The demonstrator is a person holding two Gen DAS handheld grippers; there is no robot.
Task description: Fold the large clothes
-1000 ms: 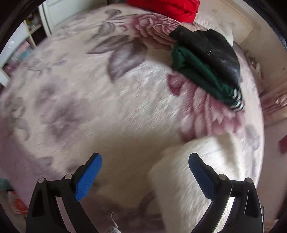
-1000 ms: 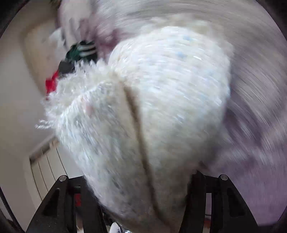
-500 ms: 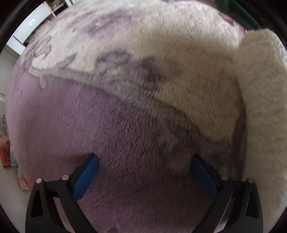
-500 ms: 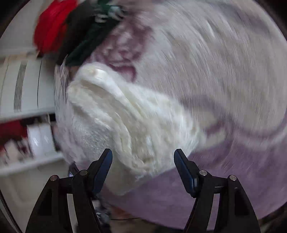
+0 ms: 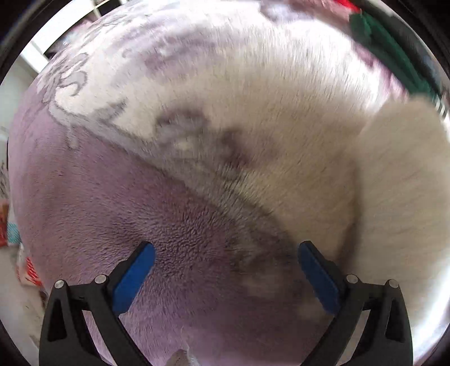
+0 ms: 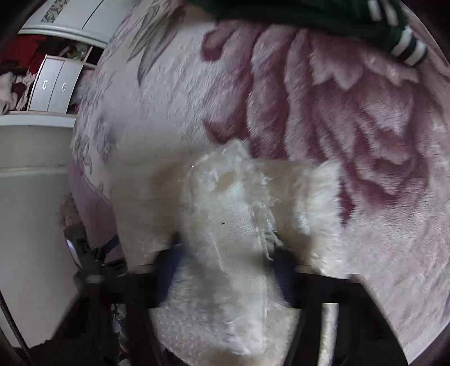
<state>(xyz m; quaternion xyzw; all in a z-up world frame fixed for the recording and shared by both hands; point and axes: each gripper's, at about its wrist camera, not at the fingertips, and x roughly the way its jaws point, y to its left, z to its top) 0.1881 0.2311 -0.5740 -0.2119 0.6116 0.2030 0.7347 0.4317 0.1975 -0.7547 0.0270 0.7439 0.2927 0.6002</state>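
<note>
A fluffy white garment lies bunched on the floral plush bedspread. In the right wrist view it fills the space between my right gripper's fingers, which press in on a thick fold of it. In the left wrist view the same white garment lies at the right edge, just beyond the right finger. My left gripper is open and empty, its blue pads low over the purple part of the bedspread.
A dark green garment with striped cuffs lies at the far side of the bed; it also shows in the left wrist view. White drawers and shelves stand beyond the bed's left edge. Coloured items lie on the floor.
My right gripper went from open above the white garment to closed on a fold of it, and swung toward the green garment. My left gripper dropped low over the bedspread and stayed open.
</note>
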